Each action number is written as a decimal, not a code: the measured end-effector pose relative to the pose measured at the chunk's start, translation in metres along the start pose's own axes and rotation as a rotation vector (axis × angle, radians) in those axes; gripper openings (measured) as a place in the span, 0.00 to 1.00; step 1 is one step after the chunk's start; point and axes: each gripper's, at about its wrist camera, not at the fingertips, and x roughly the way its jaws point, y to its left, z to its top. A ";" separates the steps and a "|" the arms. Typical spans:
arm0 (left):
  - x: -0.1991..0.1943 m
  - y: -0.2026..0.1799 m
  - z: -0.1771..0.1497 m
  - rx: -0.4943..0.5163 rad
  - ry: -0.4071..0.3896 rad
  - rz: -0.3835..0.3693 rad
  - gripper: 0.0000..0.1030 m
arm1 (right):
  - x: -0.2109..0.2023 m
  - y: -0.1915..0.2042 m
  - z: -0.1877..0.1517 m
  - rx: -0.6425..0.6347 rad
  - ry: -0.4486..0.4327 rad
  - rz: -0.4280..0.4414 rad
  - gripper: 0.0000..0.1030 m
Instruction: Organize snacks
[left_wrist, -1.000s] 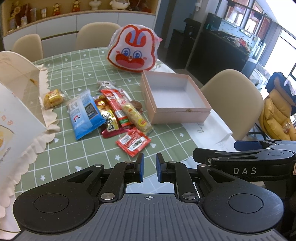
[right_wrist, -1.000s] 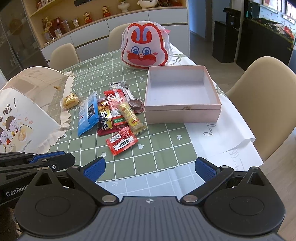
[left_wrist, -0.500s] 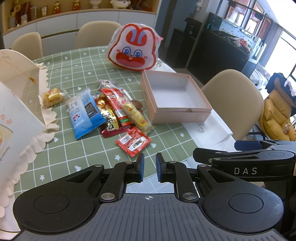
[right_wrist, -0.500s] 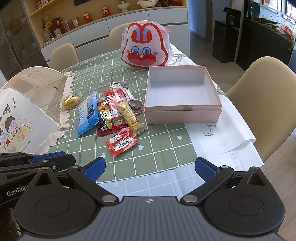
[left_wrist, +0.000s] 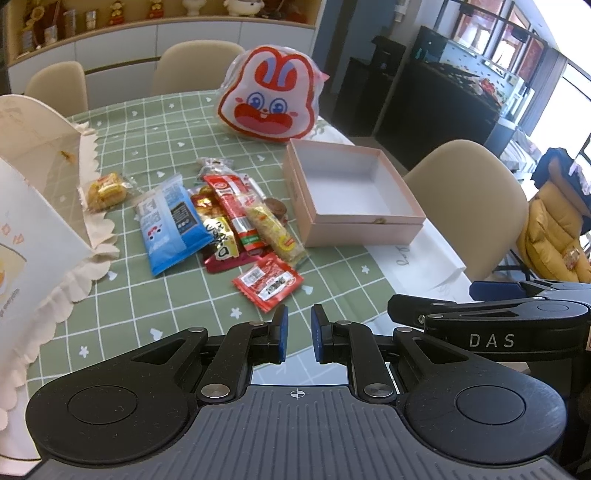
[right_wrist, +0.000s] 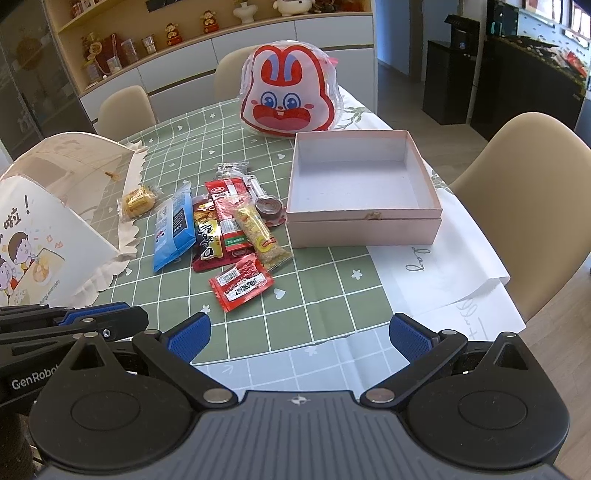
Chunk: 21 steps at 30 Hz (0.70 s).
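My left claw (left_wrist: 297, 334) hangs nearly closed on nothing at the near edge of the surface (left_wrist: 177, 295); my right claw (right_wrist: 299, 338) gapes wide. The snacks (right_wrist: 225, 225) lie heaped mid-surface, a red packet (right_wrist: 242, 282) nearest me, the pink box (right_wrist: 364, 230) just right of them.

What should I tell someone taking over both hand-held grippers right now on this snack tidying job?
Left hand-held gripper: nearly shut, holding nothing, low over the near table edge.
Right hand-held gripper: wide open, holding nothing, beside the left one.
Pink box: open, nothing in it, on the right of the table.
Snacks: red packet lies nearest; blue bag, yellow bar and others piled left of the box; small yellow cake apart, by the white paper bag.
Done: nothing packed yet.
Left: probably move every snack into the box, red packet first.
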 end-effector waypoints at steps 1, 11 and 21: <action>0.000 0.000 0.000 -0.002 -0.001 0.000 0.17 | 0.000 0.000 0.000 -0.001 0.000 0.000 1.00; 0.001 0.007 0.003 -0.022 0.008 0.000 0.17 | 0.001 0.002 0.001 -0.006 -0.002 -0.002 1.00; 0.036 0.079 0.020 -0.235 -0.132 0.004 0.17 | 0.024 0.014 0.010 -0.278 -0.355 -0.098 1.00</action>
